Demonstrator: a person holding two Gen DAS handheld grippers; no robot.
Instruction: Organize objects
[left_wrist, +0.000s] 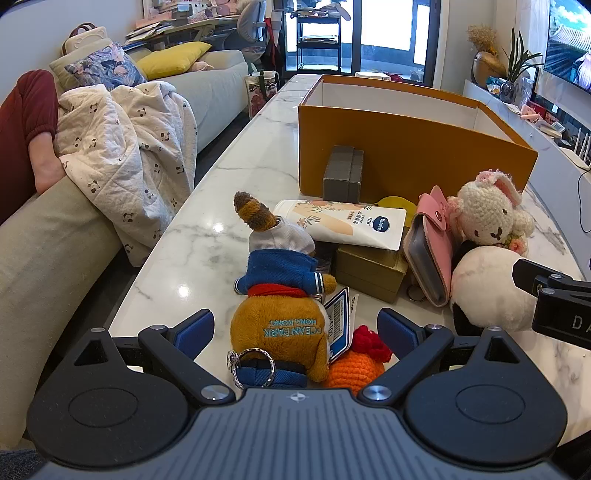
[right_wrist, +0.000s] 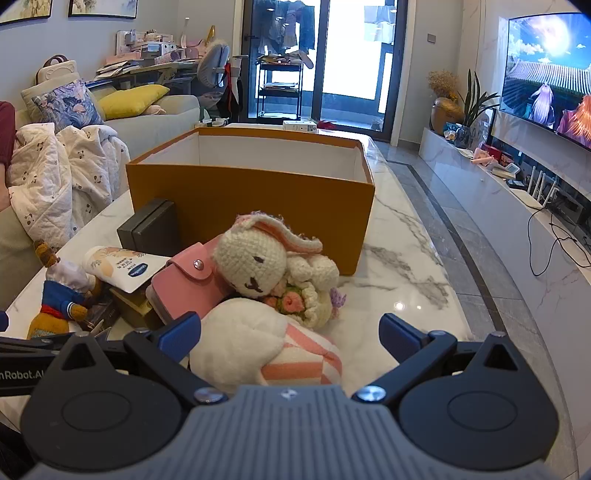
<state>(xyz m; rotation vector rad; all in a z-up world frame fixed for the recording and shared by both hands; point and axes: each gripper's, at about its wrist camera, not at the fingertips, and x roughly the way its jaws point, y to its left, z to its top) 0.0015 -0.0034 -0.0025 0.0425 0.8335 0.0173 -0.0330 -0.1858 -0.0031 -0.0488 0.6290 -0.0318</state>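
Nothing packed yet, pre-grasp step. Left gripper (left_wrist: 295, 332) jaws wide, straddling brown plush (left_wrist: 280, 314); right gripper (right_wrist: 290, 338) wide over white plush (right_wrist: 243, 343). Orange box (right_wrist: 236, 206) at 12 o'clock looks empty. Next: close, lift, drop in.

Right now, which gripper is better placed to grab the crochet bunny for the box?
Right. The right gripper is open and faces the crochet bunny, just beyond the white plush between its fingers. The left gripper is open around the brown plush, with the bunny off to its right. The orange box lies straight beyond.
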